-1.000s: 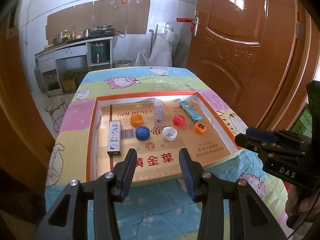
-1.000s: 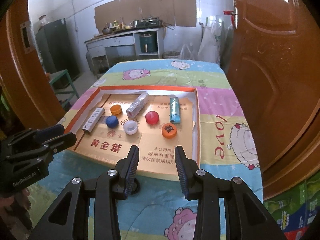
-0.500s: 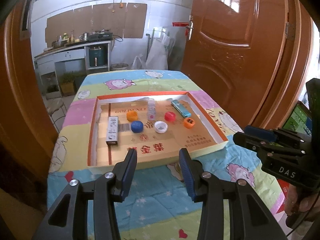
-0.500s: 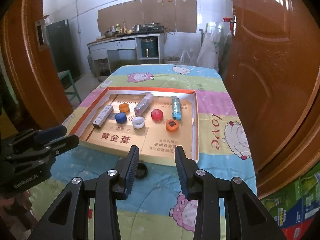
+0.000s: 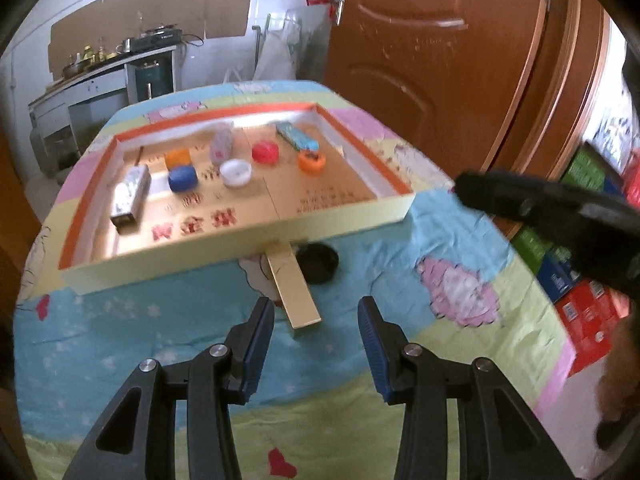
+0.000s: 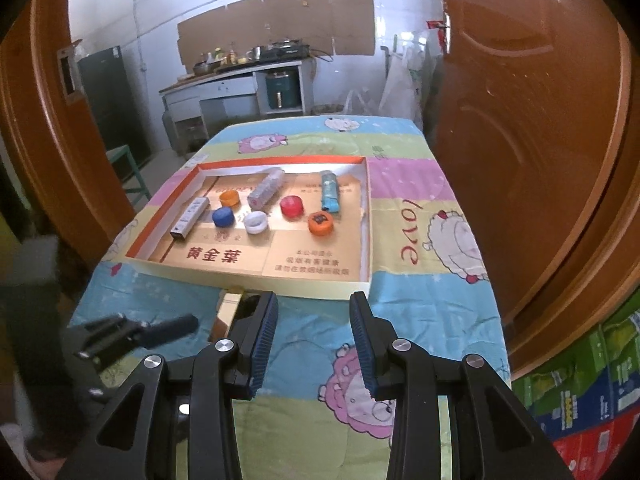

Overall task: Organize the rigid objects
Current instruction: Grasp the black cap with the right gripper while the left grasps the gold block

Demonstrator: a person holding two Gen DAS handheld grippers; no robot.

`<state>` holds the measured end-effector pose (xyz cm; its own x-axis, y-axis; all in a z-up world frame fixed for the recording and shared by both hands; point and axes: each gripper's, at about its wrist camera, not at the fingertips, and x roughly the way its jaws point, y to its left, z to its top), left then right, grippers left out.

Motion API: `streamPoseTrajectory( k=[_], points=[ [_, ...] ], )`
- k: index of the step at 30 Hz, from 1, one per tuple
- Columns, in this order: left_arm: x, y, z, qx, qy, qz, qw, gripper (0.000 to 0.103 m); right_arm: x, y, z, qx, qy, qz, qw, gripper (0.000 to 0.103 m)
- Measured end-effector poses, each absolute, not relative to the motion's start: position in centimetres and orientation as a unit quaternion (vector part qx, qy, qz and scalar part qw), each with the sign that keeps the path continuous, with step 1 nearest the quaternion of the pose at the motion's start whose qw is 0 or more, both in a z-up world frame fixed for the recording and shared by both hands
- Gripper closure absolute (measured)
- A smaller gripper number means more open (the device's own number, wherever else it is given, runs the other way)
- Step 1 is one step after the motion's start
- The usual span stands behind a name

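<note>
Left wrist view, left tongs (image 5: 316, 316) now lower, apart over gold strip (image 5: 294, 290), seemingly untouched, right tongs (image 6: 314, 312) apart, empty.

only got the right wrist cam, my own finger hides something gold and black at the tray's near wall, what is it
Observer: The left wrist view shows a flat gold strip lying on the cloth, its far end at the tray's near wall.
Operator: and the black bit
Observer: A round black object on the cloth, close beside the strip on its right.
Operator: left gripper on the strip yet
Observer: No. The left gripper is open and holds nothing; the strip's near end lies just before its fingertips.
</note>
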<state>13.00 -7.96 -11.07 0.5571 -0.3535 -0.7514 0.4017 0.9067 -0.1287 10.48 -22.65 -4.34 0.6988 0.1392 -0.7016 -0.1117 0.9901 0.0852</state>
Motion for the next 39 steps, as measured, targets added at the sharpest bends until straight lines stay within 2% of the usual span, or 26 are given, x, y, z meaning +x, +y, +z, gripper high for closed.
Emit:
streamPoseTrajectory(
  k=[6, 10, 18, 20, 22, 23, 39],
  points=[
    [14.2, -7.6, -12.7, 0.024, 0.429, -0.183, 0.884, 0.059, 10.4, -23.9, -4.9, 0.029, 0.387, 0.059, 0.92, 0.065],
    [14.7, -6.3, -12.7, 0.002, 0.427, -0.168, 0.889, 0.065, 10.7, -24.2, -5.4, 0.032, 0.39, 0.058, 0.918, 0.065],
    [16.1, -6.4, -12.8, 0.002, 0.428, -0.164, 0.889, 0.066, 10.9, -24.0, -6.4, 0.033, 0.401, 0.066, 0.913, 0.065],
    [16.4, -6.6, -12.8, 0.006, 0.427, -0.165, 0.889, 0.069, 11.0, -23.9, -6.7, 0.033, 0.404, 0.067, 0.912, 0.065],
    [16.7, -6.6, -12.9, 0.006, 0.428, -0.166, 0.888, 0.081, 11.0, -23.9, -6.9, 0.034, 0.407, 0.068, 0.91, 0.065],
    [16.8, -6.6, -12.9, 0.005, 0.428, -0.17, 0.888, 0.084, 11.0, -23.9, -7.0, 0.035, 0.408, 0.069, 0.91, 0.065],
    [14.4, -2.0, -10.2, -0.026, 0.403, -0.154, 0.902, 0.085, 13.5, -17.3, -11.3, 0.013, 0.453, 0.174, 0.874, 0.065]
  ],
)
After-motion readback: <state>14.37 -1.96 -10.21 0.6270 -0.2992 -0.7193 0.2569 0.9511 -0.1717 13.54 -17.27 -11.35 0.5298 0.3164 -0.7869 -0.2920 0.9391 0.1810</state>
